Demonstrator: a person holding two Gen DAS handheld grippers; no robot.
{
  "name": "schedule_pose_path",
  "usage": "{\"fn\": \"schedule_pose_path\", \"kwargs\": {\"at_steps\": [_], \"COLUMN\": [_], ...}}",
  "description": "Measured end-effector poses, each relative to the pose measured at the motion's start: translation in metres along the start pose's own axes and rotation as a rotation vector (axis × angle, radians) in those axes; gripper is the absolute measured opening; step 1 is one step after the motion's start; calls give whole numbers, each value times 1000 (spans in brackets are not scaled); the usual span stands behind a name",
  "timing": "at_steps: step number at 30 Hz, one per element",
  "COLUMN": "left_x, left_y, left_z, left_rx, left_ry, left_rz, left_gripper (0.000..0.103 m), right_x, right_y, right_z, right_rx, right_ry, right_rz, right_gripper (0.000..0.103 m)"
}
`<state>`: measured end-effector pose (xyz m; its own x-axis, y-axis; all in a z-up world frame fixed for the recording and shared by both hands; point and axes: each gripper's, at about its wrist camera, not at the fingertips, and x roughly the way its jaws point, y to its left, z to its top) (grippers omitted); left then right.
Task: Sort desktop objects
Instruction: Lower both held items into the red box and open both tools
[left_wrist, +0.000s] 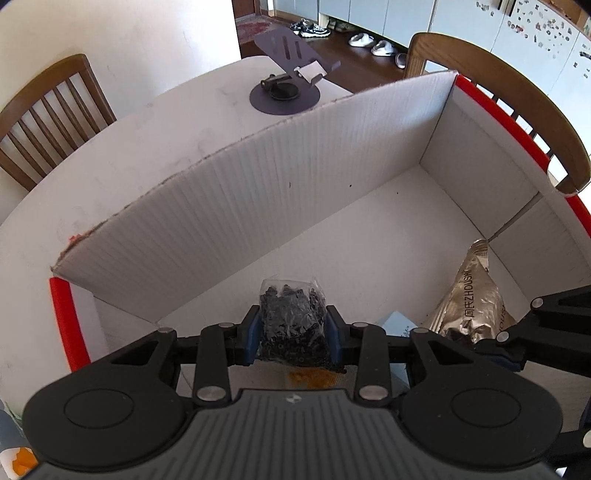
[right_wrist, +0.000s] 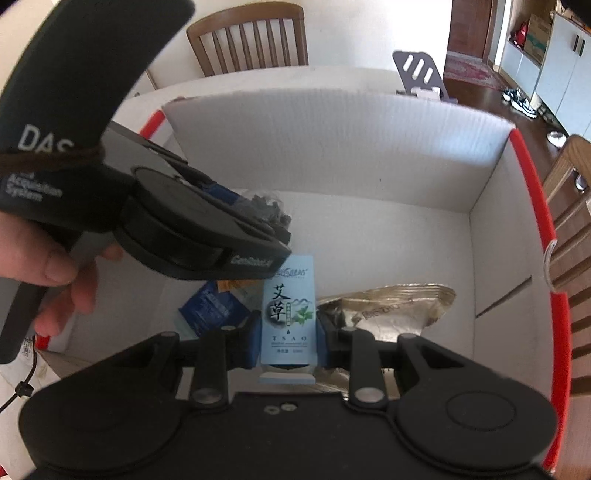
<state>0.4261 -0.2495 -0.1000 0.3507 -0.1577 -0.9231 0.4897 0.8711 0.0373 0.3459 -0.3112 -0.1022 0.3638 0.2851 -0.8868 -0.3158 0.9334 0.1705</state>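
My left gripper (left_wrist: 293, 338) is shut on a clear bag of small black parts (left_wrist: 293, 321) and holds it over the open white cardboard box (left_wrist: 258, 206) with red edges. The same bag shows in the right wrist view (right_wrist: 267, 206), held by the left gripper (right_wrist: 258, 212). My right gripper (right_wrist: 288, 341) is shut on a light blue carton with Chinese characters (right_wrist: 288, 314), inside the box near its front. A crumpled gold foil pouch (left_wrist: 471, 299) lies on the box floor at the right; it also shows in the right wrist view (right_wrist: 391, 306).
A blue packet (right_wrist: 210, 306) and orange bits (left_wrist: 310, 376) lie on the box floor. A dark phone stand (left_wrist: 286, 79) sits on the white table (left_wrist: 147, 129) beyond the box. Wooden chairs (left_wrist: 48, 114) stand around the table.
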Motion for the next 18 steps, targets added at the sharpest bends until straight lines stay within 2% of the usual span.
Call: {"fn": "schedule_pose_path", "kwargs": {"at_steps": [8,11,15,18], "left_x": [6,5,1,-3], "left_y": [9,11,12,14], "left_z": [2,1,0,-2], "left_rx": [-60,-67,-86,-106], "left_ry": [45,44,31,18], "left_rz": [-8,-24,-32,-46], "left_gripper": [36,36,43,44], "right_x": [5,6,6,1], "right_y": [-1,1,3,0], "right_z": [-2,-2,0,-1], "right_rx": [-1,-15,-11,-3], "right_ry": [-2,-7,-16,-26], "right_rz": [4,1,7,18], "right_gripper": [28,31,34,36]}}
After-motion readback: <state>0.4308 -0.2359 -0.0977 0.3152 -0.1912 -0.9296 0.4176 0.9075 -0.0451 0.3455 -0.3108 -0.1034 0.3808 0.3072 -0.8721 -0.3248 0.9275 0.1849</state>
